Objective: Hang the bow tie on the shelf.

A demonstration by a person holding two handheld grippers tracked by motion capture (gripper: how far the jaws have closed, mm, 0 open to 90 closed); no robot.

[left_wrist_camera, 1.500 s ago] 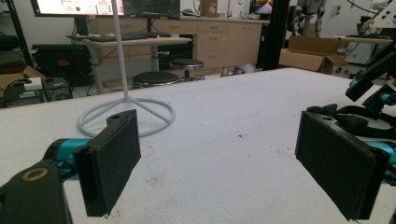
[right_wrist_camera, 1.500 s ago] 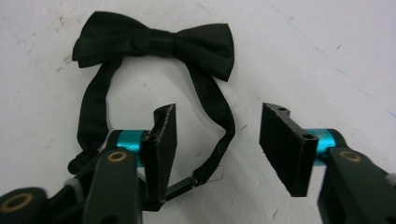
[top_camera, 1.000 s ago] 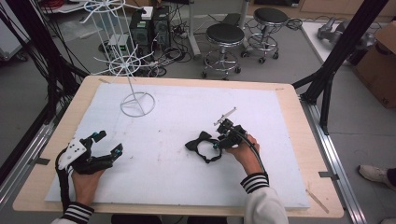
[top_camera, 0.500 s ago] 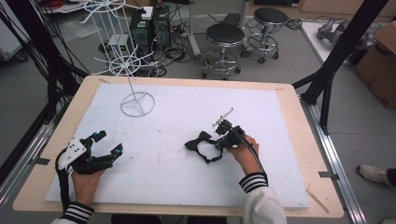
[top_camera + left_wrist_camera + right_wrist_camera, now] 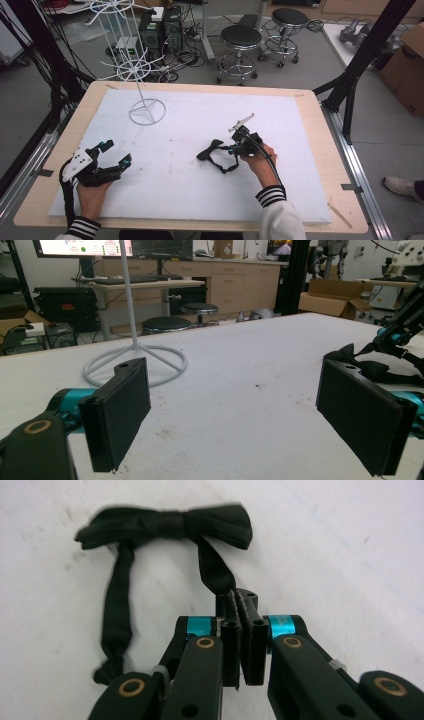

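Observation:
A black bow tie (image 5: 210, 148) with a thin strap lies on the white board (image 5: 175, 200) right of the middle. In the right gripper view the bow (image 5: 165, 524) lies ahead and one strap end (image 5: 212, 575) runs down into my right gripper (image 5: 243, 605), whose pads are pressed together on it. From above, my right gripper (image 5: 234, 149) sits at the bow tie's right side. My left gripper (image 5: 116, 152) rests open on the board at the near left, its pads (image 5: 117, 415) wide apart with nothing between them. From there the bow tie (image 5: 360, 362) lies off to the right.
A white wire stand (image 5: 147, 111) with a ring base (image 5: 135, 357) rises at the board's far left. The wooden table rim (image 5: 320, 115) frames the board. Stools (image 5: 240, 37), computers and black frame legs stand beyond the far edge.
The right gripper's jaws have closed onto the bow tie's strap. Both hands have stayed where they were, and the left gripper is unchanged.

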